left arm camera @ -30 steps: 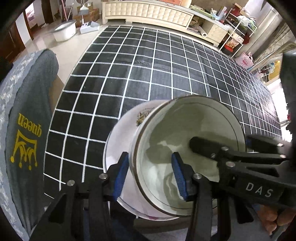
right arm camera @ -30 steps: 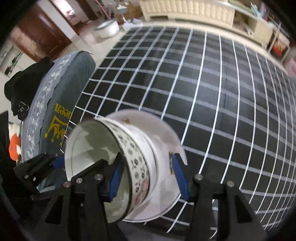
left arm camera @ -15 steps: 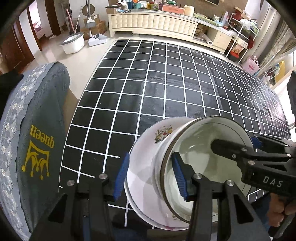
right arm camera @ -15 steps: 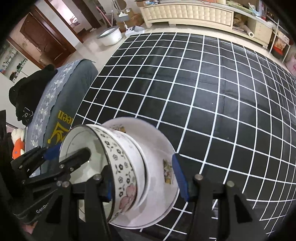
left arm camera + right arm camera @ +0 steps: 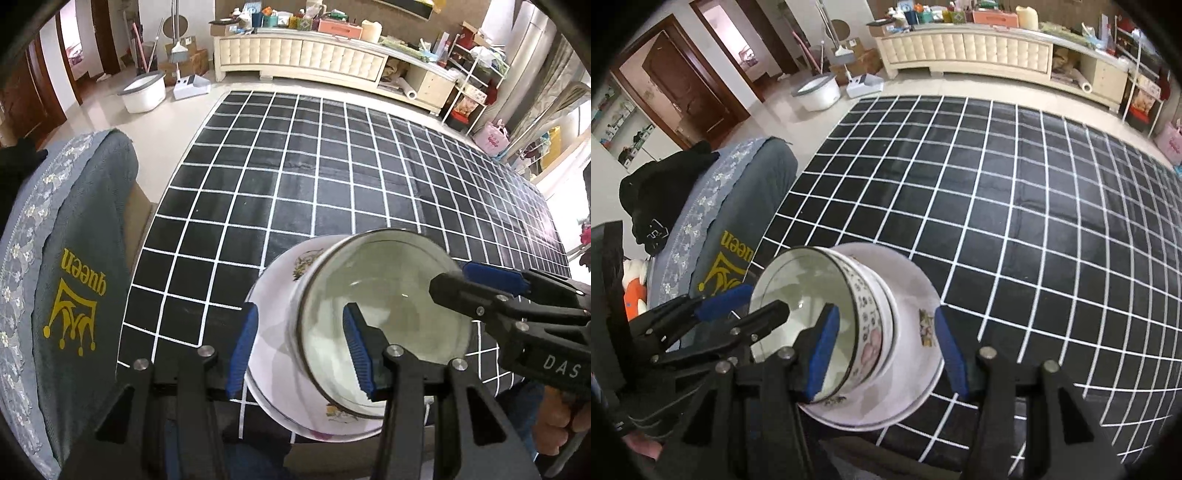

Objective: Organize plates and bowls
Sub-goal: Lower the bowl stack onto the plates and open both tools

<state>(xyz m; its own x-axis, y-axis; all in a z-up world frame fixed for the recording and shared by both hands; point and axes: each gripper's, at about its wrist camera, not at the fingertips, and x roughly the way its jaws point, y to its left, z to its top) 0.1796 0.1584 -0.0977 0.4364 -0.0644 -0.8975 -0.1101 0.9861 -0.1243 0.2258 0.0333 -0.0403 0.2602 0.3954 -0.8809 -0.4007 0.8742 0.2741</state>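
so on my left there's the grey "queen" chair cover (image 5: pixel 74 295), then my left gripper (image 5: pixel 299 354) with its jaws clenched across the near wall of the floral bowl (image 5: pixel 384 325). That bowl sits in the white plate (image 5: pixel 273 295), and the pair looks lifted and tilted above the black grid-lined counter (image 5: pixel 332 184). On the far side my right gripper (image 5: pixel 882 350) has its jaws clamped over the bowl wall and plate too
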